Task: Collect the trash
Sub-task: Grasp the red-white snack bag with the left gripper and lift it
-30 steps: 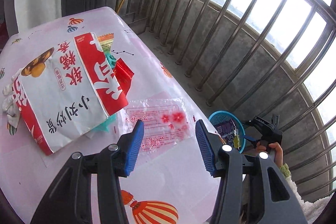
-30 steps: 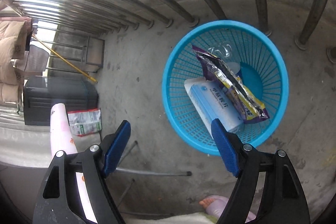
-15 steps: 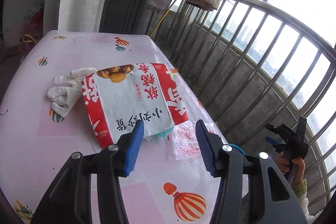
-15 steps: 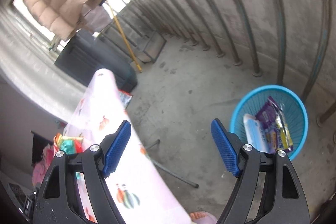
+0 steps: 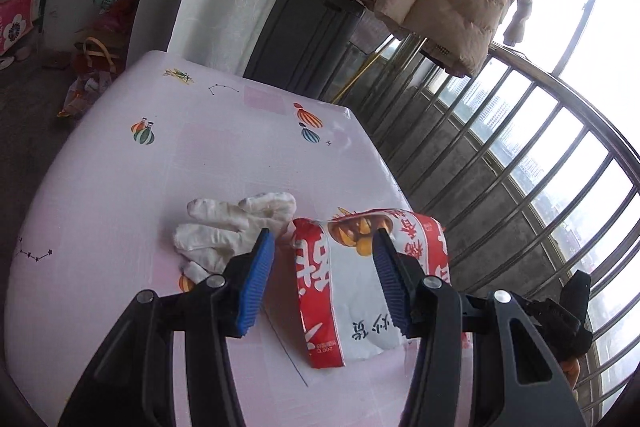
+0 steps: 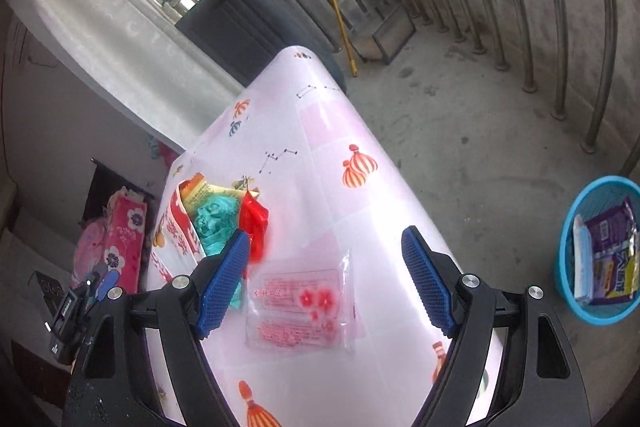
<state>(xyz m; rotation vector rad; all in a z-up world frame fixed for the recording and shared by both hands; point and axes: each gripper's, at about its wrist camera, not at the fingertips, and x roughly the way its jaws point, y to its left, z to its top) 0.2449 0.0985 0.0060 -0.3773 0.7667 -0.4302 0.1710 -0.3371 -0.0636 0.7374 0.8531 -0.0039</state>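
Right tongs (image 6: 322, 281), jaws closing, hover above the clear wrapper (image 6: 300, 307).

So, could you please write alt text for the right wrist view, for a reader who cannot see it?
The right gripper, empty with its jaws closing slightly, is seen above a clear plastic wrapper with red print on a pink table. Further left lie teal and red wrappers; at right, a blue basket on the floor holds trash.
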